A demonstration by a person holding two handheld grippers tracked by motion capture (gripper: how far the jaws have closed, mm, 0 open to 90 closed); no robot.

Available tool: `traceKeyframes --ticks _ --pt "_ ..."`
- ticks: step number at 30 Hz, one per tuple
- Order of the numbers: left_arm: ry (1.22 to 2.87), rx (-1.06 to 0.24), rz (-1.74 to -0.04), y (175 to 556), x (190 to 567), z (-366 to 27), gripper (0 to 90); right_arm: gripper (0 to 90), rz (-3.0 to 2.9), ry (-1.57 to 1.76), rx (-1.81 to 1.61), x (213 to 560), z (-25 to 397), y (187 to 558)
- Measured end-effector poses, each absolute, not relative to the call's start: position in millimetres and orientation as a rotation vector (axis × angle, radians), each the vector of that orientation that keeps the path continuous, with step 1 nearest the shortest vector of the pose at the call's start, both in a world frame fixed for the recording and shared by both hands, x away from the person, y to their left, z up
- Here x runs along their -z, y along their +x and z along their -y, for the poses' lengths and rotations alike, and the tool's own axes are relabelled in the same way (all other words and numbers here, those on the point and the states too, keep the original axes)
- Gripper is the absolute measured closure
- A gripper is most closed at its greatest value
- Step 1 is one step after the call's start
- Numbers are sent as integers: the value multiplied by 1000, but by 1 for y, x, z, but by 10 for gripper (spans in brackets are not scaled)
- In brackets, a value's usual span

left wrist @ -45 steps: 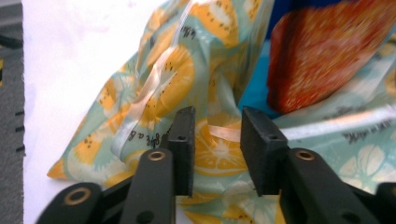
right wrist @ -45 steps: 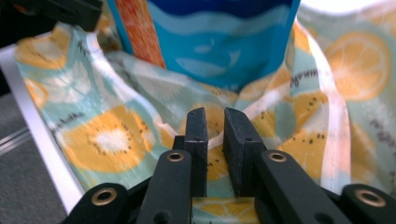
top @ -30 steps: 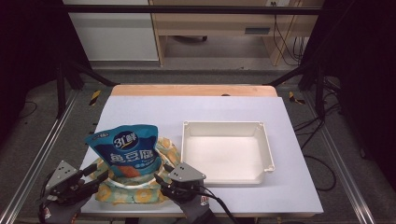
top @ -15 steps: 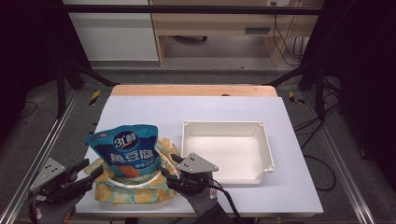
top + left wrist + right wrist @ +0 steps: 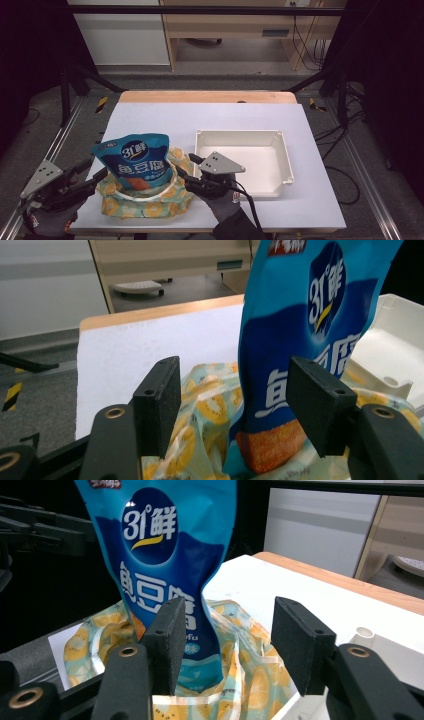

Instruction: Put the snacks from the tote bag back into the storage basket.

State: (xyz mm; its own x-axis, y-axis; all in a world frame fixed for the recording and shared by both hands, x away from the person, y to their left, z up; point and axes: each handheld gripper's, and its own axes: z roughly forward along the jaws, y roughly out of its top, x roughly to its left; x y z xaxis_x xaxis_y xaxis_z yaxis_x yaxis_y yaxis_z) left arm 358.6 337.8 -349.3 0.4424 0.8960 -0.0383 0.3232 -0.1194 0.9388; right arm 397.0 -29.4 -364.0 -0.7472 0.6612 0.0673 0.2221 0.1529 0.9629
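Observation:
A blue snack pouch (image 5: 136, 160) stands upright inside a fruit-print fabric bag (image 5: 150, 200) at the table's near left. My left gripper (image 5: 95, 170) is just left of the bag, open. In the left gripper view, the left gripper (image 5: 235, 400) has its jaws wide apart, with the pouch (image 5: 300, 340) and the bag (image 5: 205, 410) beyond them. My right gripper (image 5: 187, 166) is at the bag's right side, open. In the right gripper view, the right gripper (image 5: 227, 640) frames the bag's rim (image 5: 250, 680) and the pouch (image 5: 160, 555), gripping neither.
An empty white tray (image 5: 280, 150) sits right of the bag, close behind my right gripper. The white table top (image 5: 200, 117) stretches away beyond both. The table's near edge and metal frame rails lie beside my left hand.
My left gripper has drawn back to the left, away from the bag. My right gripper has shifted slightly right and farther up the table. The pouch and bag stay put.

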Motion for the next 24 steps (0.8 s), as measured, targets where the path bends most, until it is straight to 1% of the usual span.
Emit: traceKeyframes --ticks 5,15,24 --pt "1672 -711 -1060 363 343 -334 392 478 -2052 863 -1649 359 32 402" --pt "1640 -721 -1038 368 330 -326 404 491 -2039 827 -1668 342 23 409" --pt "1633 -733 -1025 376 318 -321 453 514 -2047 815 -1665 335 12 418"
